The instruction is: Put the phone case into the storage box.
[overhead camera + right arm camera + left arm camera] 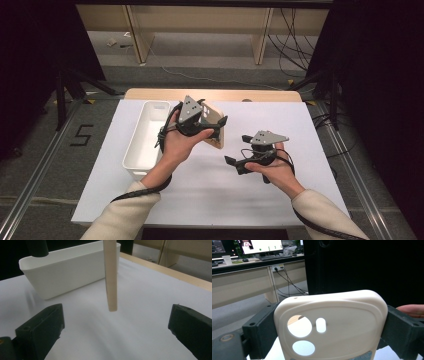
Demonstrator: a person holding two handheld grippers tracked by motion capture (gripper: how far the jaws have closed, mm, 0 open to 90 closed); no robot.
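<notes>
Right gripper, nearest, hovers with jaws spread, empty. Left gripper pinches the cream phone case by its edges, lifted just right of the white bin. Pickup done; placing seemingly remains.

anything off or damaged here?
Nothing stands out. The left gripper is shut on a cream phone case, lifted clear of the table and looking intact. The white bin sits upright; the right gripper is open.
</notes>
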